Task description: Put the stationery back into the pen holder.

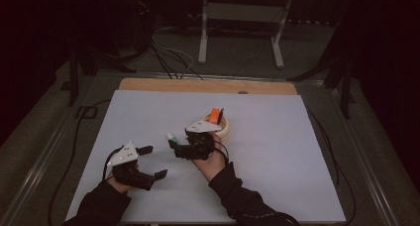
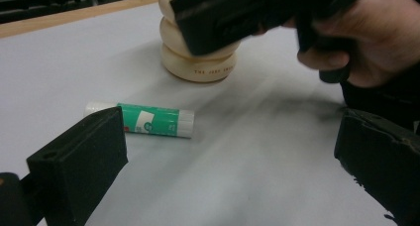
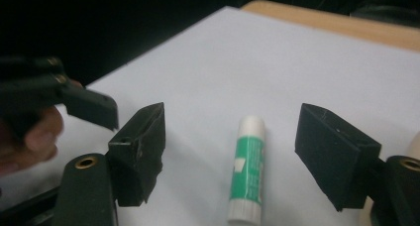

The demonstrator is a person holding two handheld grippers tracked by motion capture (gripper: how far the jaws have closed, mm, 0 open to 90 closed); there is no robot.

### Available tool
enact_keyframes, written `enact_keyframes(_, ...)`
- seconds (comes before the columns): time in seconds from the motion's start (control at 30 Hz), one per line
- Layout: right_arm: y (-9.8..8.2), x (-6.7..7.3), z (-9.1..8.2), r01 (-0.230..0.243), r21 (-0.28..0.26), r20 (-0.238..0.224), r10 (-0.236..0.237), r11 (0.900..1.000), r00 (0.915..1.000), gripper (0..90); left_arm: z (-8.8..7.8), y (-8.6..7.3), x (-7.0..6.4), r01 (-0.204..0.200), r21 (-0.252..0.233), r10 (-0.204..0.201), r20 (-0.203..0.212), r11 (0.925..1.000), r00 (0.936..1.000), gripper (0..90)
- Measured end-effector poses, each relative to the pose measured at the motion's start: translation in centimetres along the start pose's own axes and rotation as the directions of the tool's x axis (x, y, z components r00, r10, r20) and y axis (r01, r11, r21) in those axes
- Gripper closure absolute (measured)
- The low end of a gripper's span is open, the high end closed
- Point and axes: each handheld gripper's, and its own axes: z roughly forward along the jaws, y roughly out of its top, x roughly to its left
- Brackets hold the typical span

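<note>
Wide pale sheet [image 1: 148,112] covering the wooden tabletop [image 1: 208,84], strip of bare wood left along the far edge. Near the middle of the sheet, a squat cream holder of stacked rounded rings [image 2: 198,57], an orange piece [image 1: 215,115] standing in its top. In front of that holder, right hand [image 1: 210,159] with the right gripper [image 3: 230,146] angled down over the sheet, jaws apart and straddling the glue stick without touching it, black pads to either side with a clear gap. Nearer the left front of the sheet, left gripper [image 1: 154,161] with its grey three-cornered plate, held low, jaws spread wide with nothing between them, aimed toward the glue stick. Smallest of all, glue stick [image 3: 247,169]: white cap and base, green label, lying flat on the sheet just beside the cream holder and apart from it, between the two grippers in the high view.
</note>
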Motion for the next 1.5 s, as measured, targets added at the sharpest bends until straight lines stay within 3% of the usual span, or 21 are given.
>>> enact_keyframes(0.17,-0.6,0.0,1.1,-0.007,0.051,0.022,0.006,0.999,0.9998,30.0,0.0,0.0,0.0,0.002,0.0,-0.002,0.0,1.0,1.0,0.4)
enact_keyframes(0.67,-2.1,0.0,3.1,0.006,0.136,0.047,-0.012,0.991,0.9988,34.7,-0.1,0.1,0.0,0.002,-0.004,-0.002,0.001,1.0,1.0,0.4)
enact_keyframes(1.1,-2.8,-0.1,5.0,-0.009,0.246,0.093,-0.014,0.969,0.9955,44.3,0.0,0.0,-0.1,0.002,0.002,-0.002,0.003,1.0,1.0,0.4)
enact_keyframes(1.5,-2.9,0.0,6.1,-0.027,0.304,0.138,-0.016,0.952,0.9903,57.1,0.0,0.1,-0.2,0.001,0.0,-0.001,0.005,1.0,1.0,0.4)
